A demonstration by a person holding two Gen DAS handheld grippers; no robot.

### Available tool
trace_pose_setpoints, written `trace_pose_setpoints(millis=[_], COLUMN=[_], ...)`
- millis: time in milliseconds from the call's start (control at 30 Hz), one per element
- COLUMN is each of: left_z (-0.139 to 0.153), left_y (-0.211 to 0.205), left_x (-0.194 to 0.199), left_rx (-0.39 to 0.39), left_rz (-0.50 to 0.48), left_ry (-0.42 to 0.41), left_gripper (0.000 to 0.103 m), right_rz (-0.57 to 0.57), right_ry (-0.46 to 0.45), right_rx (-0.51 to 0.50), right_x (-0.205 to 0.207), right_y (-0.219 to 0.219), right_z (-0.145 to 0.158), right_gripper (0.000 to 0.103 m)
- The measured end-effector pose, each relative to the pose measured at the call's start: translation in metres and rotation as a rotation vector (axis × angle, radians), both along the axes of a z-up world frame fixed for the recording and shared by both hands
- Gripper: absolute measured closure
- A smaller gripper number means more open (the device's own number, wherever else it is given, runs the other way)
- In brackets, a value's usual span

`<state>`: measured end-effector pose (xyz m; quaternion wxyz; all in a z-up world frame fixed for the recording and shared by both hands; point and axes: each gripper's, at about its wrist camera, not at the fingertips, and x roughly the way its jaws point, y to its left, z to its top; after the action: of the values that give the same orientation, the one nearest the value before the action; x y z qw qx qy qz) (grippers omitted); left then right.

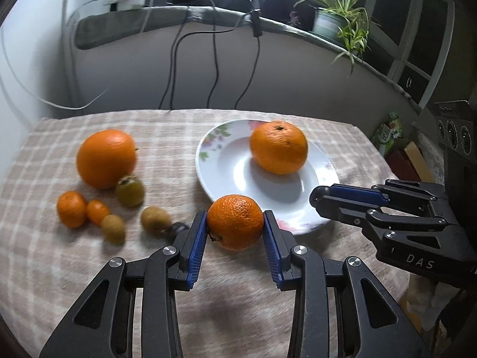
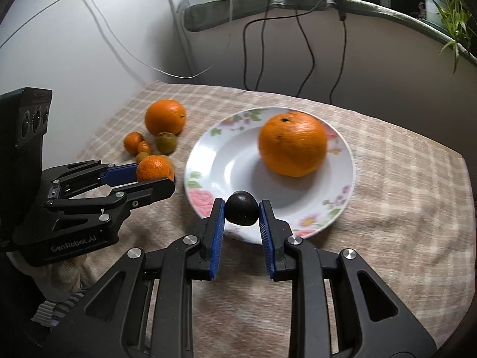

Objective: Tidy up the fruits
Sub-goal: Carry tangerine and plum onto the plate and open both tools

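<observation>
My left gripper (image 1: 235,223) is shut on a mandarin (image 1: 235,222), held just off the near-left rim of a white flowered plate (image 1: 226,161). From the right wrist view that same mandarin (image 2: 155,168) shows between the left gripper's fingers, left of the plate (image 2: 208,161). My right gripper (image 2: 241,208) is shut on a small dark round fruit (image 2: 241,207) over the plate's near rim. A large orange (image 1: 278,147) lies in the plate (image 2: 292,144). On the cloth at the left sit another large orange (image 1: 105,158), two small mandarins (image 1: 71,213) and several greenish-brown fruits (image 1: 129,191).
The table wears a beige checked cloth (image 1: 167,131). Black cables (image 1: 214,59) and a white cord hang down the wall behind it. A potted plant (image 1: 337,21) stands on the ledge at the back right. Boxes and packets (image 1: 396,146) sit beyond the table's right edge.
</observation>
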<state>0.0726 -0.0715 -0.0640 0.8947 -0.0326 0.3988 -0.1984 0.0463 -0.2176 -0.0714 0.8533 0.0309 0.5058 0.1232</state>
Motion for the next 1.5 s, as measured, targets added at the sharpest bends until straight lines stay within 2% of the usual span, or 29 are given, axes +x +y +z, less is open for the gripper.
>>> trace_pose_setpoints(millis=[800, 833, 900, 933, 967, 1067, 1267, 1500], left_z=[-0.001, -0.001, 0.0, 0.001, 0.002, 0.004, 0.005, 0.009], left_y=[-0.031, -0.031, -0.031, -0.031, -0.031, -0.031, -0.026, -0.02], left_x=[0.008, 0.008, 0.007, 0.007, 0.006, 0.005, 0.003, 0.0], left_rx=[0.038, 0.041, 0.043, 0.042, 0.044, 0.052, 0.048, 0.049], left_rz=[-0.043, -0.043, -0.042, -0.044, -0.045, -0.044, -0.034, -0.021], left_ry=[-0.004, -0.005, -0.009, -0.013, -0.016, -0.025, -0.028, -0.04], left_gripper=[0.067, 0.067, 0.056, 0.055, 0.055, 0.053, 0.052, 0.052], right_rz=[-0.03, -0.03, -0.034, -0.035, -0.037, -0.05, -0.063, -0.058], right_ry=[-0.003, -0.003, -0.003, -0.003, -0.003, -0.017, -0.044, -0.054], right_rx=[-0.025, -0.025, -0.028, -0.029, -0.03, -0.036, -0.047, -0.055], right_x=[0.005, 0.005, 0.005, 0.005, 0.006, 0.005, 0.004, 0.004], right_y=[-0.015, -0.016, -0.017, -0.017, -0.018, -0.019, -0.021, -0.017], right_z=[-0.004, -0.004, -0.004, -0.004, -0.004, -0.001, 0.006, 0.011], right_gripper=[0.079, 0.079, 0.078, 0.078, 0.075, 0.048, 0.037, 0.036])
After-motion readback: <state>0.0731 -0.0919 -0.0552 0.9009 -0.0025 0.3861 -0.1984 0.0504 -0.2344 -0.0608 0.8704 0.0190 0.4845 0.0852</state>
